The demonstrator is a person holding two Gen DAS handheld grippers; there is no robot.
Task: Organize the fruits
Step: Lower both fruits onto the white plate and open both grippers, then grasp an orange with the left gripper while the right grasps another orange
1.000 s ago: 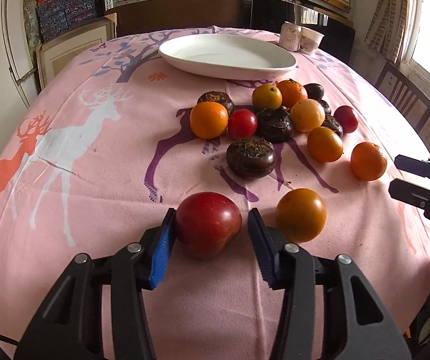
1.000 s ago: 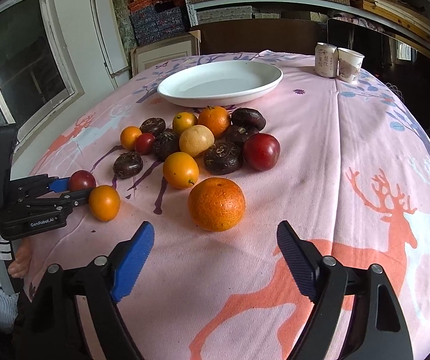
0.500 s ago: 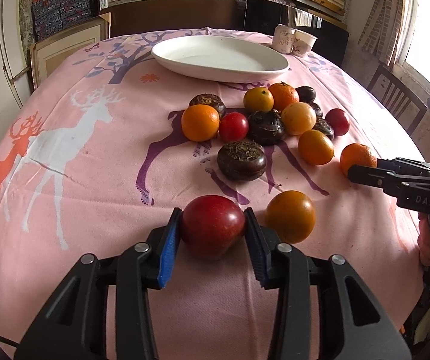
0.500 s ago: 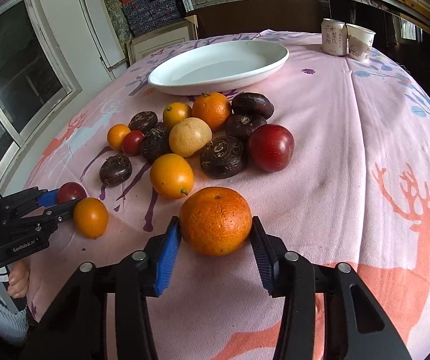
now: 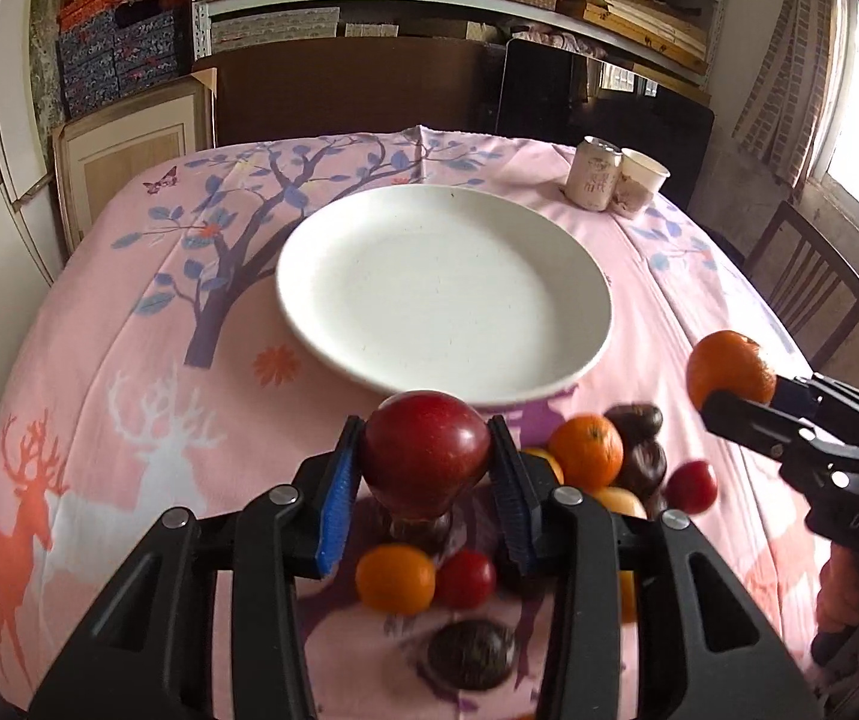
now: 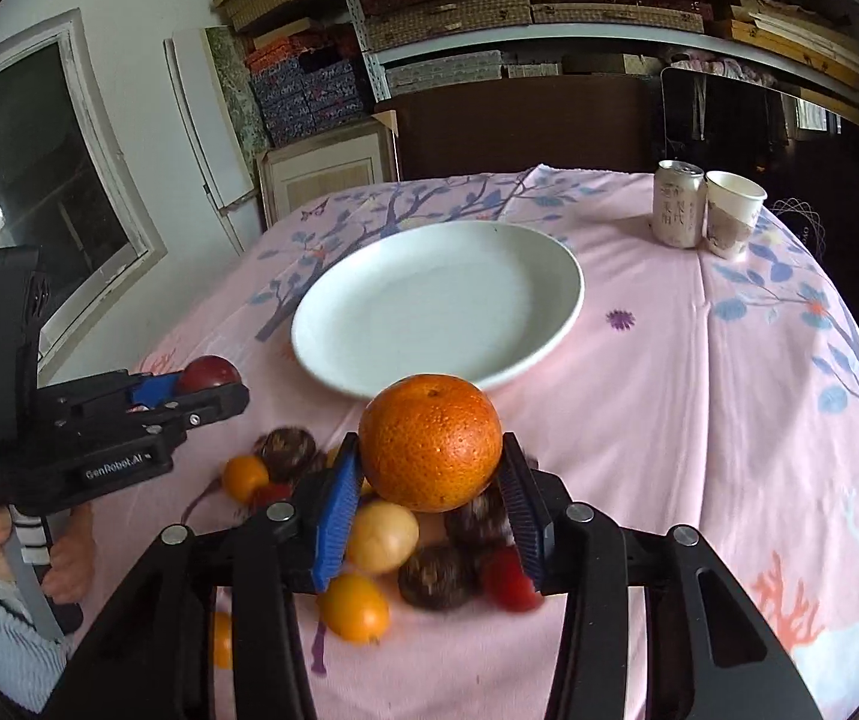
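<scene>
Pink tablecloth (image 5: 147, 324), plate (image 5: 333, 324) bare: my left gripper (image 5: 423, 468) grasps an apple (image 5: 423, 450), right gripper (image 6: 429, 474) an orange (image 6: 429, 441), both short of the plate; pile (image 5: 609, 468) untouched.

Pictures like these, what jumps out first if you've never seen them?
Two fruits held up in the air: a red apple squeezed in the left tool and an orange squeezed in the right tool. Just beyond them a big white plate with nothing on it sits on the pink deer tablecloth, with more fruit piled below.

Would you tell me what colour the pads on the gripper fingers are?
Blue, ribbed pads; the right wrist view shows them best.
</scene>
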